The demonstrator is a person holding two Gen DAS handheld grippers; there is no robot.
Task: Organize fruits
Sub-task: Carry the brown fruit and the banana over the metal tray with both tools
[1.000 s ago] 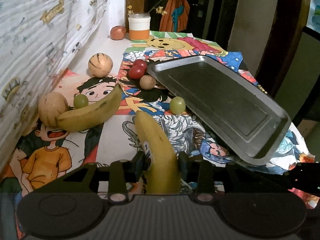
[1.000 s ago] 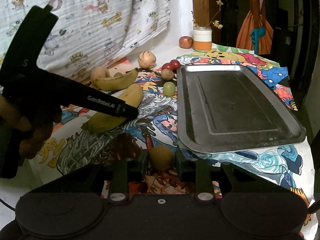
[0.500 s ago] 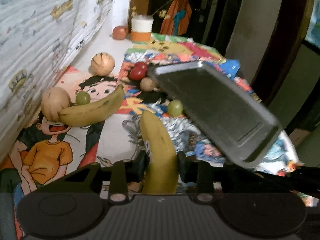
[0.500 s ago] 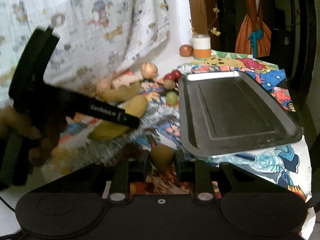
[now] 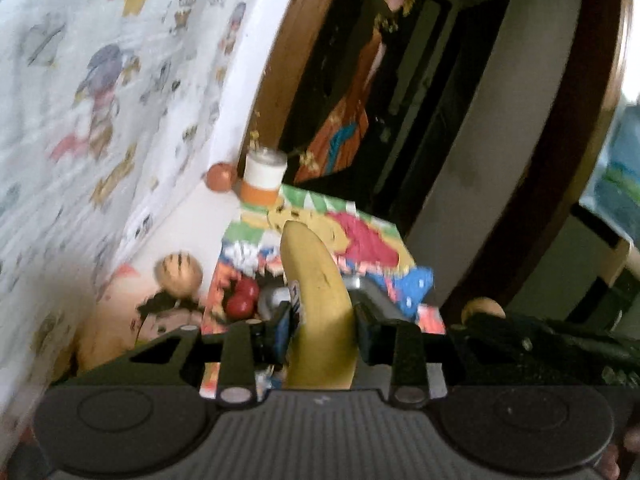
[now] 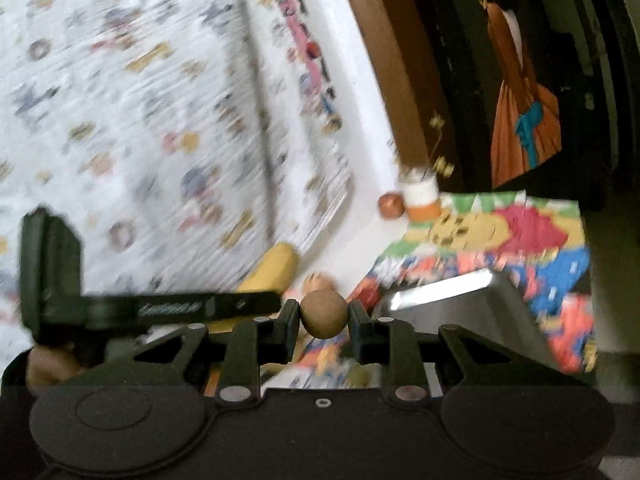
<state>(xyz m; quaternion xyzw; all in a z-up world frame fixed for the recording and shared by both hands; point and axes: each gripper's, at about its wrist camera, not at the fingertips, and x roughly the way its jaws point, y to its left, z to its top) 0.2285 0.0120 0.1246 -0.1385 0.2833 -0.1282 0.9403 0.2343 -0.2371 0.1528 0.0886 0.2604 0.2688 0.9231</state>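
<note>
Fig.: my left claw (image 5: 322, 330) clamps banana (image 5: 320, 300), right claw (image 6: 324, 326) clamps brown fruit (image 6: 323, 314); tray (image 6: 472, 300) w/ nothing visible, most fruit left.

Since a second ago both tools have come up off the bench. The left tool (image 5: 322, 326) has lifted the banana (image 5: 320, 300) clear of the cartoon cloth (image 5: 360, 240); its tip now stands against the far end of the cloth. The right tool (image 6: 324, 326) has carried the small brown fruit (image 6: 323, 313) up too, and the tray (image 6: 472, 300) has dropped low in both views, with heavy blur
</note>
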